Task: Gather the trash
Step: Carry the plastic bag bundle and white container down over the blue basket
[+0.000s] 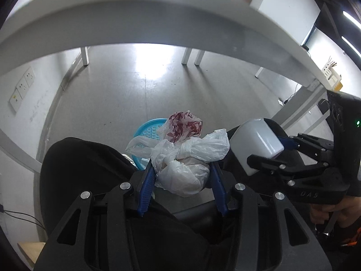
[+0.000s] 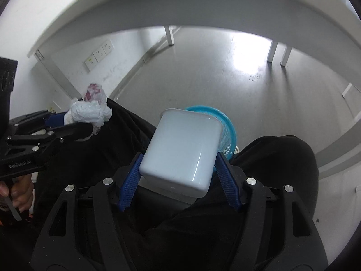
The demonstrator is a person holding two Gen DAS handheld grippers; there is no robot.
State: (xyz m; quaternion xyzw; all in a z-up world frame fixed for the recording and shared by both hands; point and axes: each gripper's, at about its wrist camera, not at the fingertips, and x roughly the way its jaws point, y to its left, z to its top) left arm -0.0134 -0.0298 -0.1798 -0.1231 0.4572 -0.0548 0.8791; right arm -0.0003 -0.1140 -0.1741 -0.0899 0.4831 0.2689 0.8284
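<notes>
A white table (image 1: 135,15) arches across the far side, its legs standing on the grey floor (image 1: 158,94). Near the cameras, the person's black-trousered knees (image 2: 112,135) fill the foreground and partly hide a blue basket (image 2: 227,131) on the floor between them. The right gripper (image 2: 180,176) has its fingers closed on a white tub (image 2: 180,149), held just above the basket. To its left, the left gripper (image 1: 182,176) clamps a knotted plastic bag (image 1: 180,155) of trash.
</notes>
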